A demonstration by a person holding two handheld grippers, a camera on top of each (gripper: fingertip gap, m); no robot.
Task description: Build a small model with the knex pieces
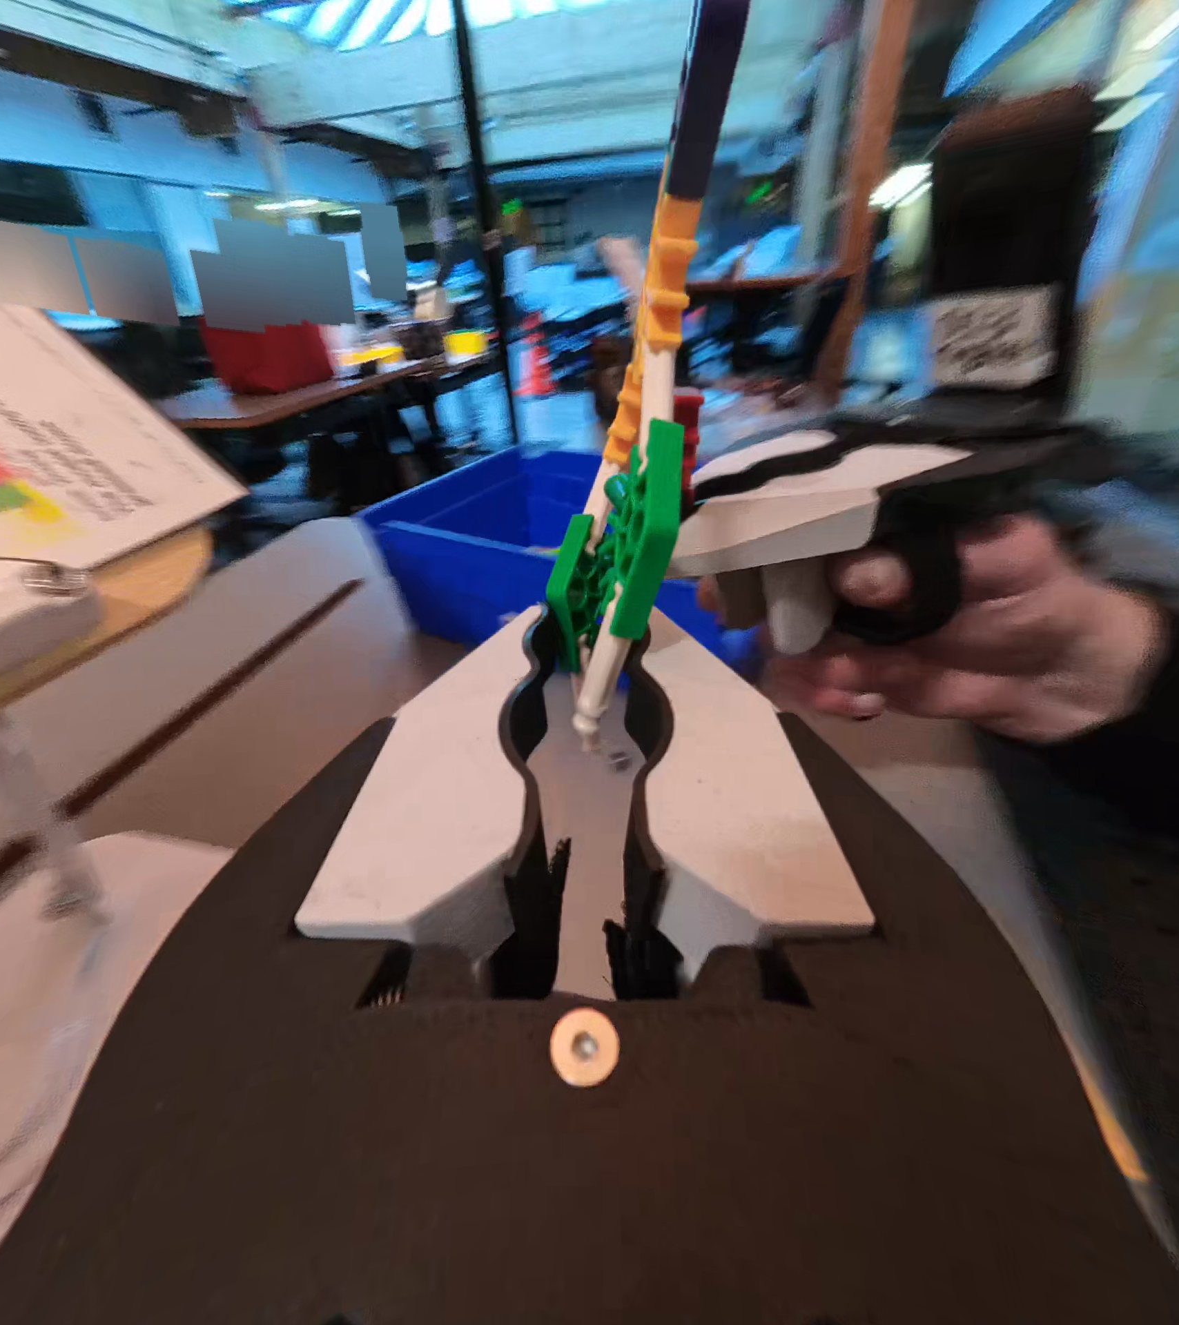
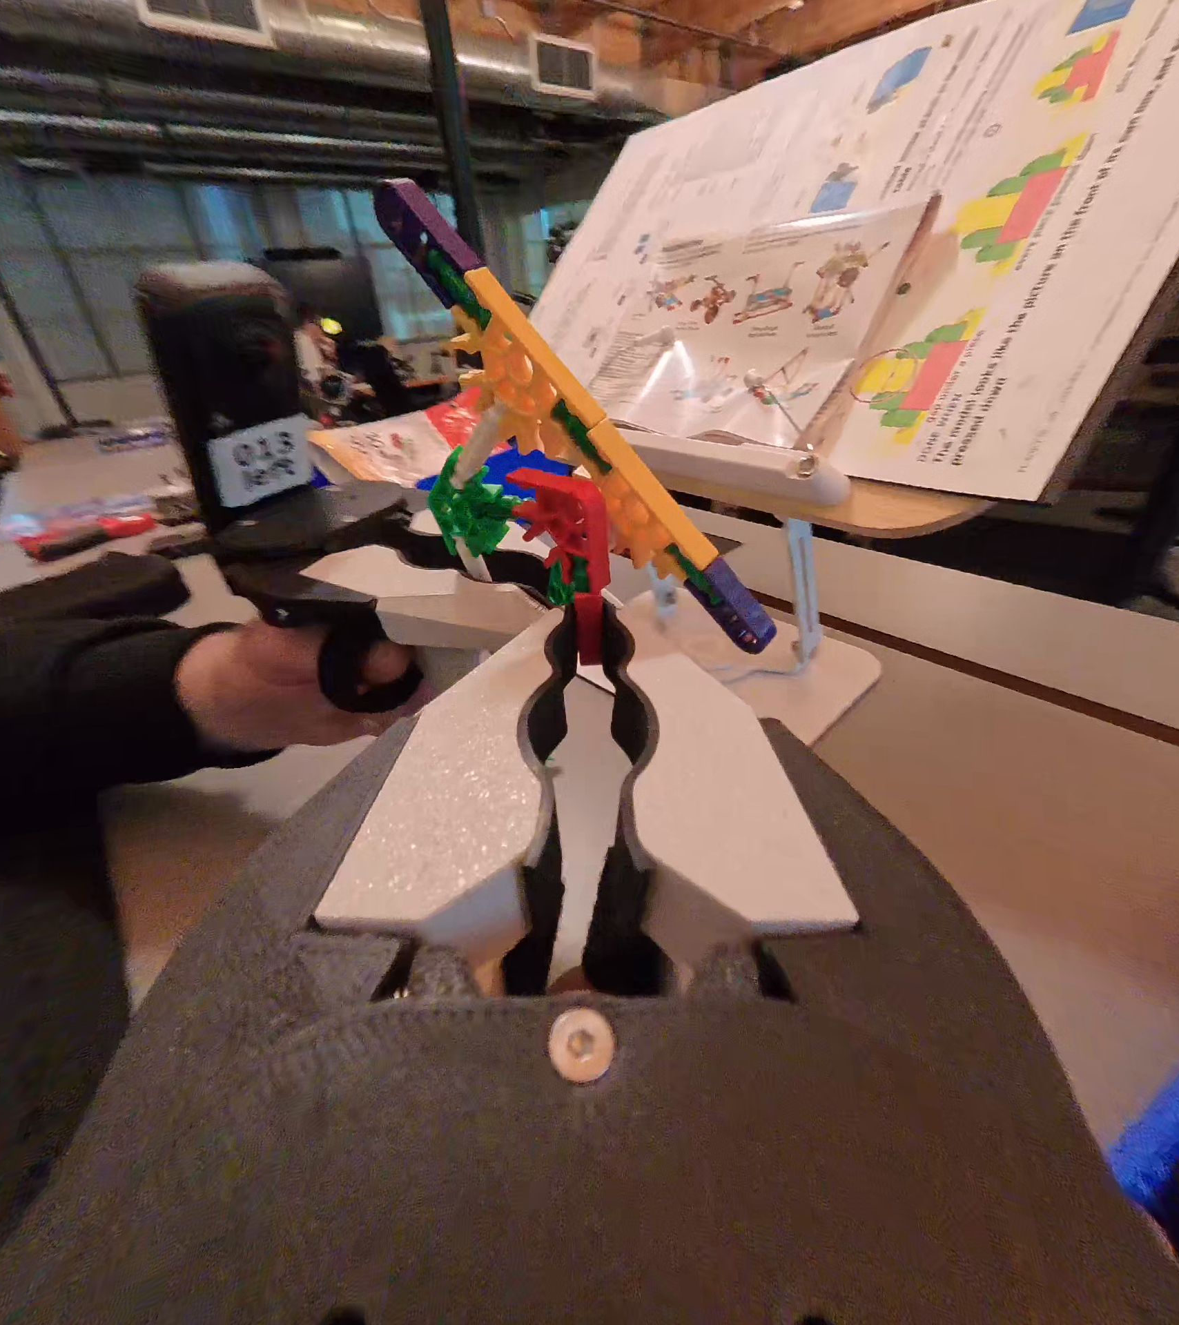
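Observation:
A construction-toy model of rods and connectors is held in the air between both grippers. My left gripper (image 1: 590,634) is shut on its green connector (image 1: 615,548) and white rod (image 1: 604,674); orange connectors (image 1: 662,301) and a purple piece (image 1: 705,93) rise above. My right gripper (image 2: 588,631) is shut on the model's red connector (image 2: 583,530), with a green connector (image 2: 468,505), orange connectors (image 2: 515,387), yellow bars (image 2: 536,344) and purple ends (image 2: 734,599) above. Each view shows the other gripper, at the right in the left wrist view (image 1: 787,509) and at the left in the right wrist view (image 2: 429,573).
A blue bin (image 1: 472,530) stands on the table (image 1: 249,688) behind the model. An instruction board (image 2: 931,236) with a booklet leans on a white stand (image 2: 787,645). A person's hand (image 1: 988,645) holds the other gripper's handle. Workshop tables and clutter lie far behind.

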